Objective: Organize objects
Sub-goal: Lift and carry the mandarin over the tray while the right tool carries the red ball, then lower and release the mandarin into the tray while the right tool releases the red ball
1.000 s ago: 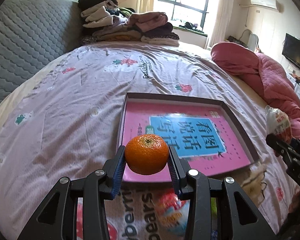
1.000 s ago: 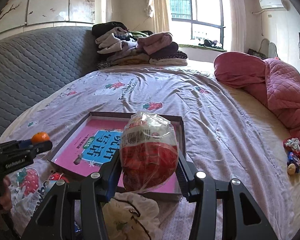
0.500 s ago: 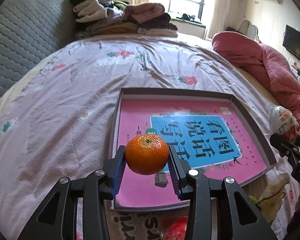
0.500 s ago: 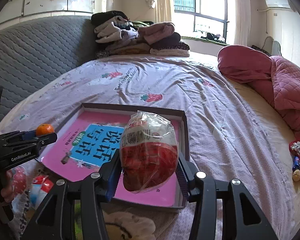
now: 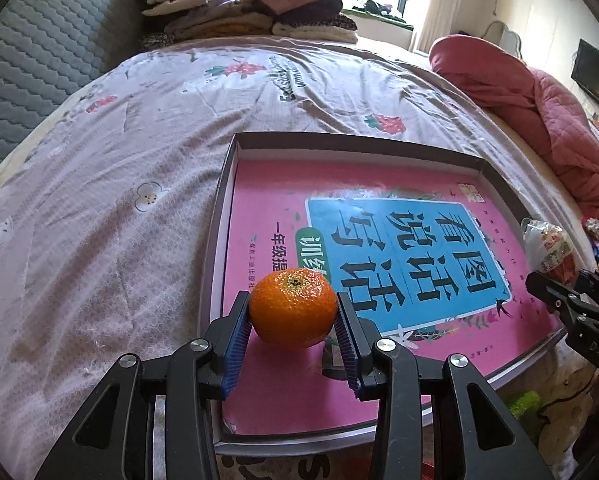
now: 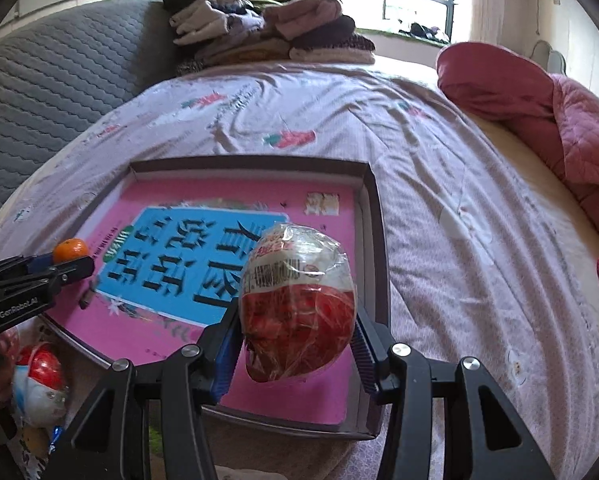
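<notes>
Two grippers hang over a shallow grey tray [image 5: 224, 184] lying on the bed's floral sheet [image 5: 99, 208], its floor covered by a pink book [image 5: 379, 240]. The left gripper [image 5: 293, 334] clamps a small orange [image 5: 293, 308] between its blue pads, above the tray's near left corner. The right gripper [image 6: 297, 344] grips a clear-wrapped red snack packet [image 6: 297, 304] above the tray's near right corner. Folded clothes [image 6: 267, 32] are stacked at the bed's far edge.
</notes>
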